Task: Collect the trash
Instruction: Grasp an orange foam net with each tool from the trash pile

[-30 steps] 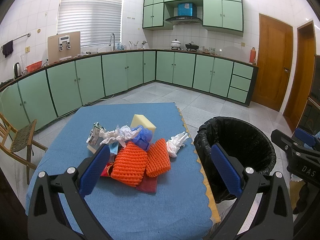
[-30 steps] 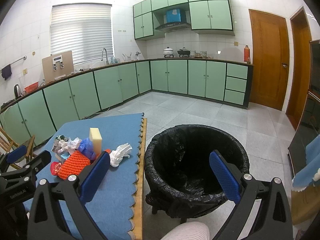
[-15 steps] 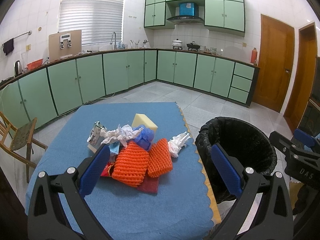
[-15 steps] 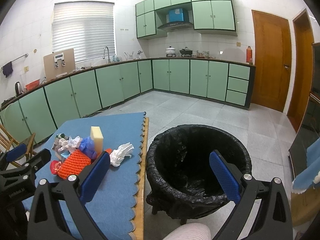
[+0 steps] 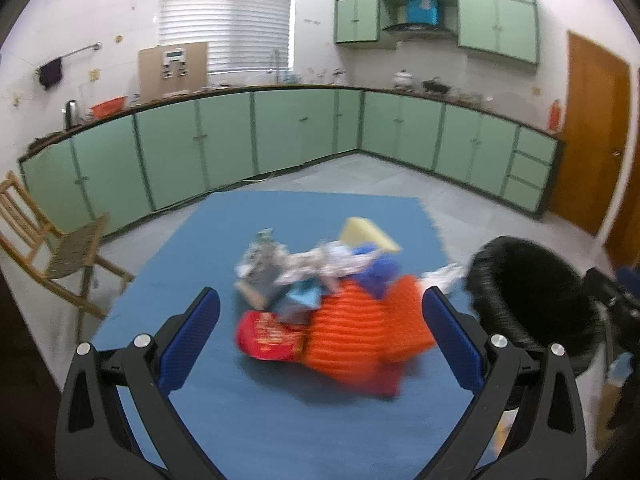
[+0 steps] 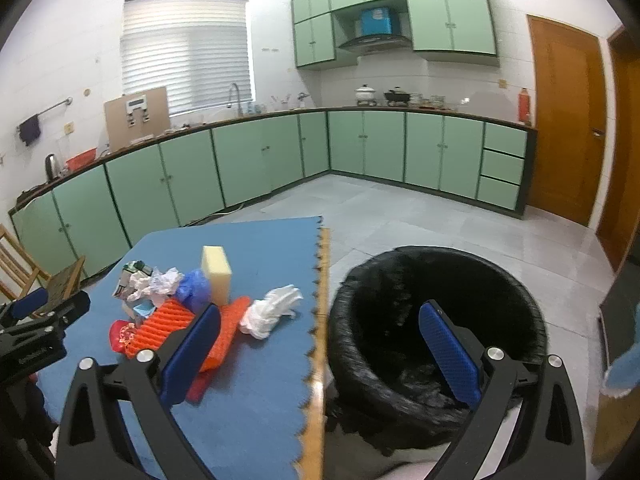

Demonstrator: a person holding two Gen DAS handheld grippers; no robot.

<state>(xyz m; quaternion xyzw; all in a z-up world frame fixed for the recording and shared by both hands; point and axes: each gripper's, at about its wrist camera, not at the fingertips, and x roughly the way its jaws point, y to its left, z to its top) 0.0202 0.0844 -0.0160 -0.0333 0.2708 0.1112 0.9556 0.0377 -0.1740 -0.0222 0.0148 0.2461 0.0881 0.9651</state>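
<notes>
The left gripper (image 5: pixel 320 332) was spread wide and empty above the heap of mixed trash (image 5: pixel 332 300) on the blue foam table mat (image 5: pixel 280 420). The right gripper (image 6: pixel 320 344) was likewise spread, empty, beside the black-lined round trash bin (image 6: pixel 436 320).

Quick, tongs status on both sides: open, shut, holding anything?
Left tongs: open, empty, over the trash pile.
Right tongs: open, empty, over the bin and the table edge.

Home kitchen: green cabinets (image 6: pixel 404 148) along counter, sink tap (image 6: pixel 235 98), range hood (image 6: pixel 374 42), pots (image 6: pixel 366 94) on stove.
</notes>
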